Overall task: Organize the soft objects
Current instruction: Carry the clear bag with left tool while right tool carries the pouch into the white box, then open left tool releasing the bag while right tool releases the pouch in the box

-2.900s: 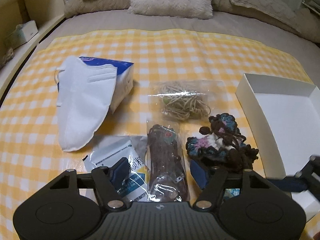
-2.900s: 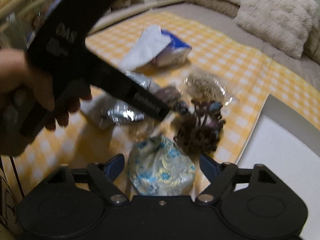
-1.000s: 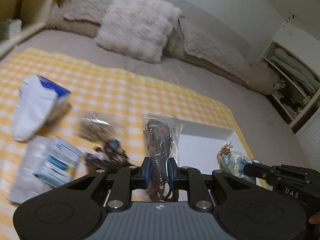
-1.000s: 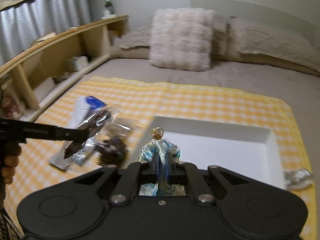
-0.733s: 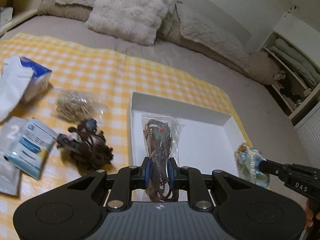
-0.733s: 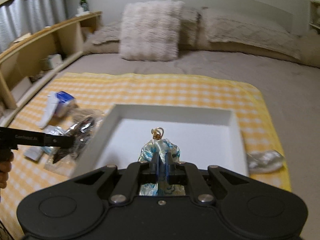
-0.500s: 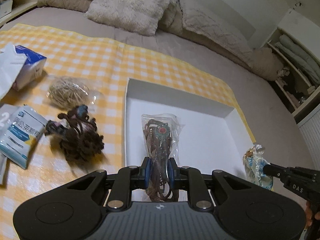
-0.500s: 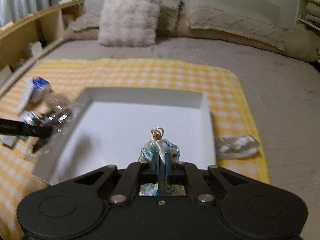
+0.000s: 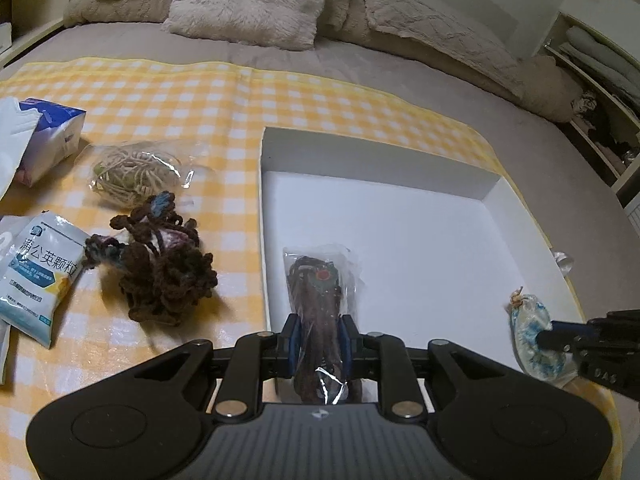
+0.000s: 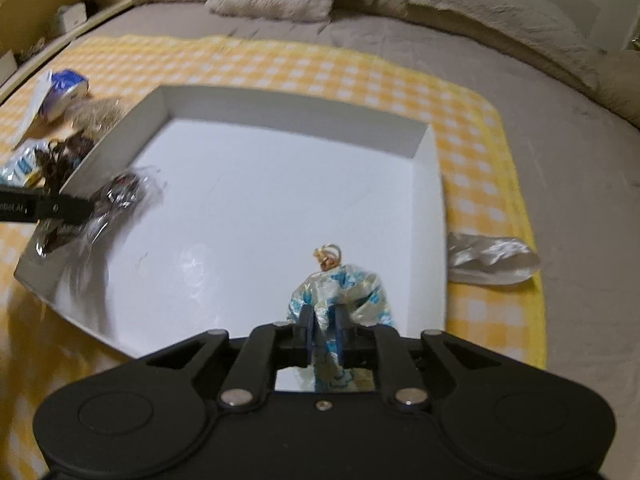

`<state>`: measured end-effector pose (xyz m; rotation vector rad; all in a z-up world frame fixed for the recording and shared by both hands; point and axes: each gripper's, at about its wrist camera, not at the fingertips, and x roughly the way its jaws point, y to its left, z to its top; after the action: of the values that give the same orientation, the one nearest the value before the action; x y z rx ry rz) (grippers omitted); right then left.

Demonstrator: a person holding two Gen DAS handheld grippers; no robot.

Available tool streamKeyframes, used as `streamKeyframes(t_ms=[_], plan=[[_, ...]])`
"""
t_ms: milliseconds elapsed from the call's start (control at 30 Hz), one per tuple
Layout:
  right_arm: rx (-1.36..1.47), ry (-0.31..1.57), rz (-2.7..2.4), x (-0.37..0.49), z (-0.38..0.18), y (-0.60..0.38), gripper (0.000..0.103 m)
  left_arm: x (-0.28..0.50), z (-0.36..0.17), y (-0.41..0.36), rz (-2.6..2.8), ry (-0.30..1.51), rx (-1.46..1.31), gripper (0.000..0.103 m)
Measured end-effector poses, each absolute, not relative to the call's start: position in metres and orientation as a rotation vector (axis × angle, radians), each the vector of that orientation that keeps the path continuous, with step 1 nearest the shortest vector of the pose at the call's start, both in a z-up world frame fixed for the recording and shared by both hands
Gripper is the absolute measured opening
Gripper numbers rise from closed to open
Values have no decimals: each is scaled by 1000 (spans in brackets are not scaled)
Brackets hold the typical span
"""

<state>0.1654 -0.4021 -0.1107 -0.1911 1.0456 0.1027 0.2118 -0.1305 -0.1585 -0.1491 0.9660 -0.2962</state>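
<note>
My left gripper (image 9: 319,338) is shut on a clear bag of brown cord (image 9: 318,284) and holds it over the near left part of the white box (image 9: 490,184). My right gripper (image 10: 323,330) is shut on a blue and white fabric pouch (image 10: 344,284) over the near right part of the box (image 10: 420,148). The pouch also shows at the right in the left wrist view (image 9: 530,334). The left gripper and its bag show at the left in the right wrist view (image 10: 116,196).
On the yellow checked cloth (image 9: 192,92) left of the box lie a brown crochet piece (image 9: 160,272), a bag of beige cord (image 9: 136,170), a white and blue packet (image 9: 36,280) and a blue tissue pack (image 9: 52,136). A silvery wrapper (image 10: 492,260) lies right of the box.
Both grippers have closed on their items, lifted them and carried them right over the white box. Over the last half second both have come lower towards it.
</note>
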Motion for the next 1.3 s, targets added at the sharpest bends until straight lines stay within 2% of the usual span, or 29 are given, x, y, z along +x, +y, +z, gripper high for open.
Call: streamKeyframes(t_ms=[100, 167, 333, 400, 600, 767, 933, 1100, 1300], plan=[[-199, 1068, 110, 168, -117, -400, 15, 212, -159, -132, -300, 966, -143, 32], [-206, 1073, 107, 168, -118, -398, 18, 211, -157, -132, -304, 968, -145, 42], [-167, 1085, 89, 167, -116, -402, 39, 208, -149, -132, -329, 957, -161, 58], [-123, 1075, 90, 166, -110, -405, 51, 206, -144, -133, -338, 945, -159, 63], [-44, 1015, 65, 154, -89, -411, 68, 195, -127, -135, -353, 908, -136, 75], [29, 930, 36, 140, -67, -418, 77, 182, -113, -132, -365, 877, -107, 87], [101, 830, 26, 119, -43, -420, 84, 168, -97, -125, -356, 837, -100, 92], [123, 729, 23, 100, -24, -413, 98, 157, -85, -115, -344, 814, -116, 98], [124, 657, 30, 82, -10, -398, 102, 143, -69, -106, -346, 752, -91, 103]])
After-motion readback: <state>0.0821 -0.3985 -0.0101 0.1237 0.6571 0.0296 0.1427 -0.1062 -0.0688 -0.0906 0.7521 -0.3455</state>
